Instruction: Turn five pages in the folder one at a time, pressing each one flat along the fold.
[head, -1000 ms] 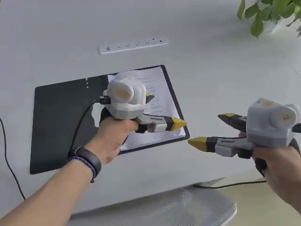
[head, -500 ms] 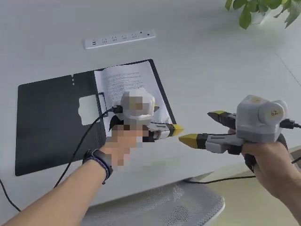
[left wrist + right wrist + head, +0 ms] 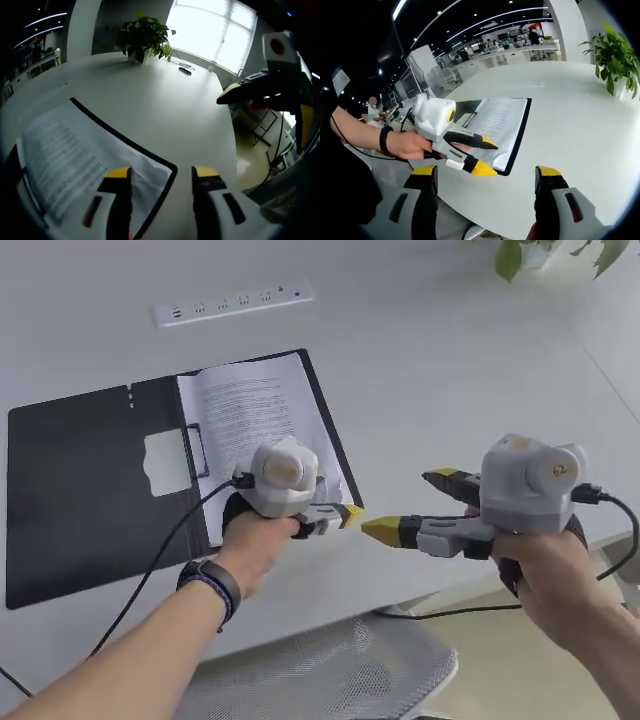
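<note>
Nearest, a grey mesh chair [image 3: 330,670] tucked under the near edge of the white surface [image 3: 450,370]. Just above that edge, left hand-held gripper [image 3: 161,172] in a hand with a dark wristband [image 3: 212,580], black cable [image 3: 150,570] trailing back along the arm; jaws apart with nothing between them, one yellow tip over the near right corner of the top page [image 3: 260,420], the other over bare surface past the cover's border. Cannot tell whether either tip touches the paper. To its right, off the sheet altogether, right hand-held gripper [image 3: 410,502], jaws spread wide and empty, tips pointed toward the left one and close to it without touching. Farther back, the black folder [image 3: 80,490] lying open and flat, printed page on its right half, dark inner cover on the left with a small pale pocket beside the spine. Beyond it, apart from its far edge, a white power strip [image 3: 232,303]. Farthest off, at the far right corner, leaves of a green plant [image 3: 520,252].
</note>
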A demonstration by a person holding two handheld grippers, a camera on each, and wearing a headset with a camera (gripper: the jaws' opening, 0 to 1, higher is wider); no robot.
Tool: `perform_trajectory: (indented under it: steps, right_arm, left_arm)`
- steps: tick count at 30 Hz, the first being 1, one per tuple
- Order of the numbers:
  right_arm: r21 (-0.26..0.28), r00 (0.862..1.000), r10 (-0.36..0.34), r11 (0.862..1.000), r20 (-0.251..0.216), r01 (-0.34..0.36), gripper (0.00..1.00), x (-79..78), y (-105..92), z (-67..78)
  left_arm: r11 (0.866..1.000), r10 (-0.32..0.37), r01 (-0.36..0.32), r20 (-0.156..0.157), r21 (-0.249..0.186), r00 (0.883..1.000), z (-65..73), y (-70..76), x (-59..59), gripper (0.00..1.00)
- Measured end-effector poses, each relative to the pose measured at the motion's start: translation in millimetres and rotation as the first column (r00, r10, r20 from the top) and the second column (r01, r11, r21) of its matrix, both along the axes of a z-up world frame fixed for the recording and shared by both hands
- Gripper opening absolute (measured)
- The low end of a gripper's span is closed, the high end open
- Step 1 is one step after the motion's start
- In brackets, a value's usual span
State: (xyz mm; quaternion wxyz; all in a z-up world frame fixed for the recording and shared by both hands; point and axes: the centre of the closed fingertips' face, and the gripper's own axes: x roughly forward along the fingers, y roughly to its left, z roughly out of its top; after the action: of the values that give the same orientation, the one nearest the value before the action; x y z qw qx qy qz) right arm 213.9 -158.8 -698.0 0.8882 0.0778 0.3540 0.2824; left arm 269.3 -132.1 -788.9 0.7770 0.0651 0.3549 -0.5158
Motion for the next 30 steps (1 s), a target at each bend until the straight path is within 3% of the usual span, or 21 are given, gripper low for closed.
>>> perform_trajectory:
  steps: [4, 10, 14, 19, 24, 30]
  right_arm:
    - [0.007, 1.000, 0.002, 1.000, -0.001, -0.002, 0.79, 1.8, -0.6, -1.3]
    - [0.010, 1.000, 0.009, 1.000, -0.004, -0.009, 0.79, 2.6, -0.7, -3.5]
    - [0.013, 1.000, 0.012, 1.000, -0.006, -0.012, 0.78, 3.7, 0.1, -5.5]
    - [0.017, 1.000, 0.028, 0.999, -0.015, -0.028, 0.78, 8.0, 3.3, -12.3]
    - [0.023, 0.998, 0.054, 0.998, -0.035, -0.053, 0.78, 12.4, 9.8, -21.0]
    - [0.028, 0.997, 0.065, 0.998, -0.035, -0.064, 0.77, 16.7, 17.1, -17.3]
  left_arm:
    - [0.999, 0.035, -0.036, -0.017, -0.016, 0.999, -1.9, -0.7, 0.9, 0.43]
    - [0.997, 0.074, -0.074, -0.018, -0.009, 0.997, -4.6, 1.1, 4.8, 0.36]
    - [0.998, 0.056, -0.056, 0.004, 0.020, 0.998, -6.1, -1.1, 1.9, 0.31]
    - [0.995, 0.095, -0.095, -0.015, 0.001, 0.995, -6.3, -0.5, 2.8, 0.26]
    - [0.996, 0.090, -0.090, -0.004, 0.018, 0.996, -8.1, -0.2, 0.0, 0.18]
    - [0.994, 0.110, -0.109, -0.010, 0.032, 0.994, -10.2, 1.2, 0.5, 0.07]
